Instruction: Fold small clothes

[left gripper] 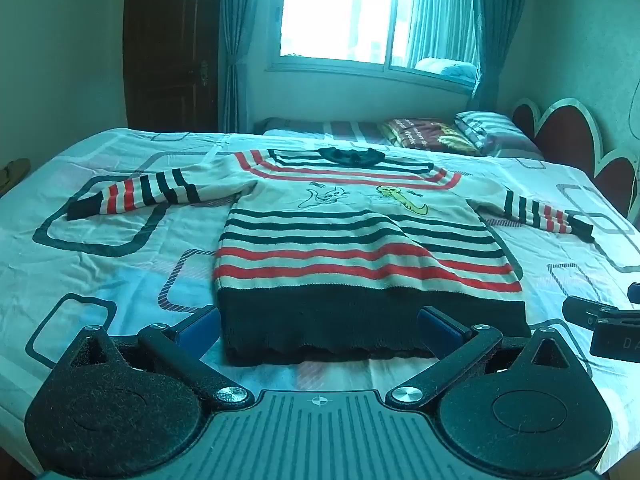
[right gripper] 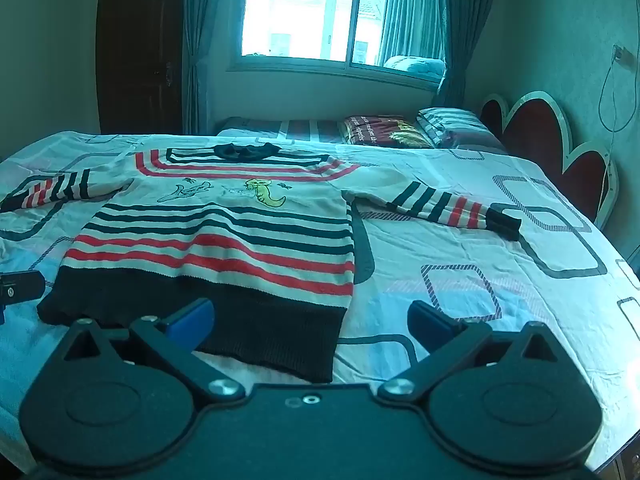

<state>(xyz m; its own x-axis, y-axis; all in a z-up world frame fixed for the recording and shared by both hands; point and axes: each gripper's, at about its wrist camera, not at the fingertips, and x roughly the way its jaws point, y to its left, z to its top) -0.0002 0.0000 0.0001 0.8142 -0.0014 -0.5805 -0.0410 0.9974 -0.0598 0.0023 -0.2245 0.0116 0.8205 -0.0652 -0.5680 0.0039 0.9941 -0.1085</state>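
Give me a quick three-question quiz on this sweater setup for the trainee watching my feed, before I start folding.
1. True or false: the striped sweater lies flat on the bed sheet with both sleeves spread outward.
2. Which gripper faces the middle of the dark hem: A) left gripper, B) right gripper?
3. Fill in: the sweater's collar points toward the ____ at the far end of the room.

Key
1. True.
2. A. The right gripper sits by the hem's right corner, one finger over the hem, the other over bare sheet.
3. Window.
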